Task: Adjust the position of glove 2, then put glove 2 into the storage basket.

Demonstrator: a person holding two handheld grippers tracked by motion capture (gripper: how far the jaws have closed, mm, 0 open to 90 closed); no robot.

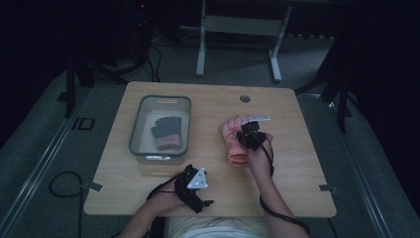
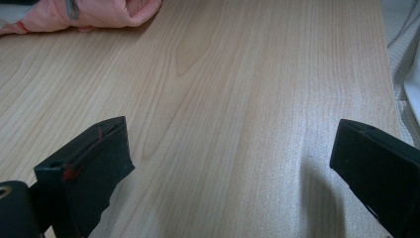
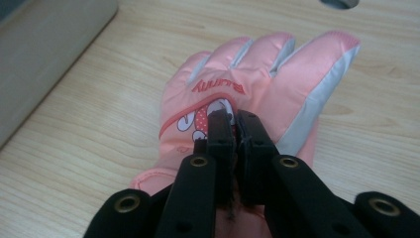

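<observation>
Right of the worktop's (image 1: 148, 191) middle: pink glove (image 1: 235, 144), flat, fingers toward the far edge, cuff toward the near edge. Right gripper (image 1: 246, 130) over its back, jaws pressed together on a pinch of the fabric. Bare wood on every side of the glove; right edge well apart, round hole (image 1: 245, 98) near the far edge beyond the fingertips.

Toward the far left corner: grey bin (image 1: 135, 126) holding a dark glove with a pink cuff (image 1: 166, 131), near the pink glove but not touching.

At the near edge, left of middle: left gripper (image 1: 194, 184), jaws spread wide, holding nothing, over open worktop, pink glove well apart ahead.

From the right gripper view: right gripper (image 3: 234, 124) closed on the pink glove (image 3: 257, 74) just below the red lettering and the cartoon print, details lost in the dim high view; grey bin wall (image 3: 44, 54) at upper left, hole rim (image 3: 339, 3) at top.

From the left gripper view: left gripper (image 2: 230, 148) with clear wood grain between both jaws, pink glove's end (image 2: 99, 12) at the top left, worktop edge along the right side.
</observation>
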